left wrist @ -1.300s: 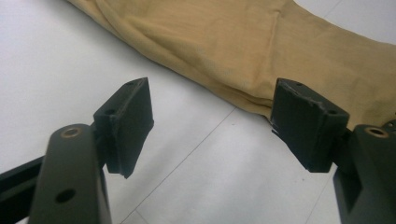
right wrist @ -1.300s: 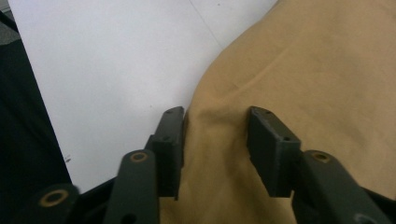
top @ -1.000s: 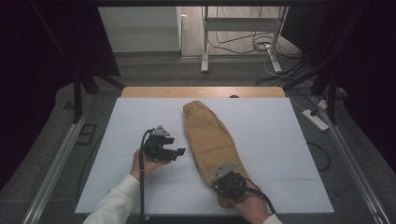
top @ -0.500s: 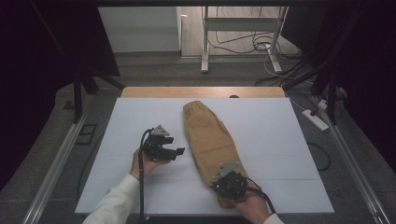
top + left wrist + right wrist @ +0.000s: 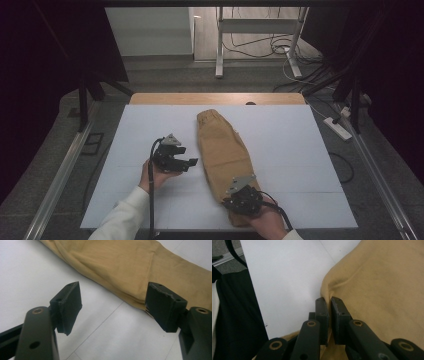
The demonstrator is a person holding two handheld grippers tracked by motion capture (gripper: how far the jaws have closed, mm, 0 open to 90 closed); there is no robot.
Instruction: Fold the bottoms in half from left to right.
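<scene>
- Right gripper (image 5: 329,301): jaws pinched nearly together on the near end of the tan folded trousers (image 5: 222,150); in the right gripper view a thin fold of cloth edge sits between the pads, so it has hold of the fabric.
- Left gripper (image 5: 112,307): jaws wide apart, nothing between them; in the left gripper view the right pad sits just at the trousers' side edge, the left pad over bare white table cover (image 5: 300,145). Touching or just short of the cloth: cannot tell.
- Trousers: lie lengthwise down the middle of the white cover, waistband end far from the person, narrow leg end at the near edge under the right gripper. Left gripper is just beside the trousers' left edge, about midway along.
- Step in hand, judged: getting a second grip on the side edge while the right end is pinned, likely to fold or lift the piece.
- To do it well: slide the left gripper's lower jaw under all layers at the edge, not just the top one, then close; keep the right pinch firm so the hem doesn't slip; lift both ends level so the fold stays flat.
- Risk: catching one layer only, which opens the stack.
</scene>
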